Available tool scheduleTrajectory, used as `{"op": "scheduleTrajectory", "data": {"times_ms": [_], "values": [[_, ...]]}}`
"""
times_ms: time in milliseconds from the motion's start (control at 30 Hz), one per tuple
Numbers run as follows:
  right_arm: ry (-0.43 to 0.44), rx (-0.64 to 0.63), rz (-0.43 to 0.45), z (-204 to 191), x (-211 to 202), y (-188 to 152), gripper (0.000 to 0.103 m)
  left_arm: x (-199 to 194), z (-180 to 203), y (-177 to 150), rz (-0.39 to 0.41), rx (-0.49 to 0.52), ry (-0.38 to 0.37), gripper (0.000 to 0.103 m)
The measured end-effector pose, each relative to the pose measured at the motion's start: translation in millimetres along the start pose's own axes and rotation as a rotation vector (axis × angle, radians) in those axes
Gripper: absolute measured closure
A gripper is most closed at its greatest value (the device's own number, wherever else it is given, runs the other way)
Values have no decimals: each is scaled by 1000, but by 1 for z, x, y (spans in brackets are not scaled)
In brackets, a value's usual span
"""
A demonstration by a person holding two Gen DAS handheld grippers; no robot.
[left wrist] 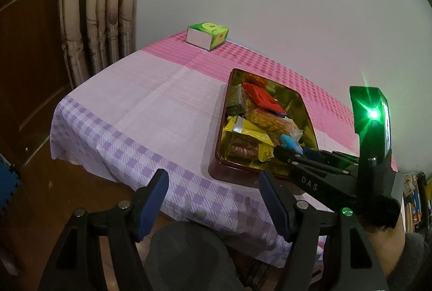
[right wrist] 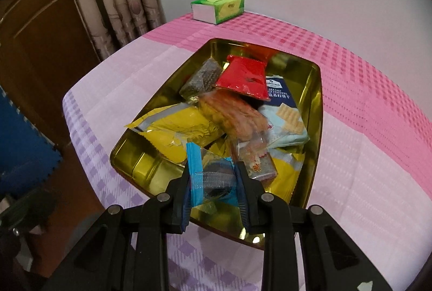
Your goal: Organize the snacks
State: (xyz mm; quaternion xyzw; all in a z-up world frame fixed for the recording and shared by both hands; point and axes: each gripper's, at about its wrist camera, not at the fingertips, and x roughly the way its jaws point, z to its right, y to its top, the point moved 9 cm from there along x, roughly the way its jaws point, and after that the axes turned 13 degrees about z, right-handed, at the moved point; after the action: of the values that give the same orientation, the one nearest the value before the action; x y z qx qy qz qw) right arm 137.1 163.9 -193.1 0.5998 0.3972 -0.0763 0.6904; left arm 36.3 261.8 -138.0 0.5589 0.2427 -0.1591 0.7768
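Right tongs (right wrist: 213, 180) are gripping a blue-edged clear packet (right wrist: 208, 177), hovering directly over the near end of the gold tin (right wrist: 316, 107); left tongs (left wrist: 213, 199), jaws apart, are waiting short of the tin's near-left corner.

An orange-and-clear packet (right wrist: 237, 118) in the gold tin (right wrist: 314, 113) was smeared by motion blur, its print unreadable. The red packet (right wrist: 243, 78) hid part of the blue cracker pack (right wrist: 280, 96). The right gripper (left wrist: 293, 146) covered the tin's near corner in the left wrist view.
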Motion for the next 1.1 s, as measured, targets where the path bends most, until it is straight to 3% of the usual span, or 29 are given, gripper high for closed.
{"op": "scheduleTrajectory", "data": {"times_ms": [300,400,567,667,767,900,1000,1100], "values": [[0,22,-52,4,12,-12,73,1,3,-1,-7,10,-1,32],[11,52,-42,8,10,-15,65,1,5,-2,-8,22,-3,32],[-26,43,81,9,-18,7,29,1,4,-2,-2,38,6,32],[-72,14,208,12,-54,34,17,-1,5,1,12,67,28,32],[-194,-23,301,26,-86,50,3,-4,7,4,50,127,77,20],[-300,-62,290,42,-103,41,2,-17,20,16,163,196,81,19],[-309,-8,266,54,-108,20,2,-21,28,16,193,249,109,19],[-318,28,239,62,-113,1,2,-21,36,13,192,264,87,19]]}}
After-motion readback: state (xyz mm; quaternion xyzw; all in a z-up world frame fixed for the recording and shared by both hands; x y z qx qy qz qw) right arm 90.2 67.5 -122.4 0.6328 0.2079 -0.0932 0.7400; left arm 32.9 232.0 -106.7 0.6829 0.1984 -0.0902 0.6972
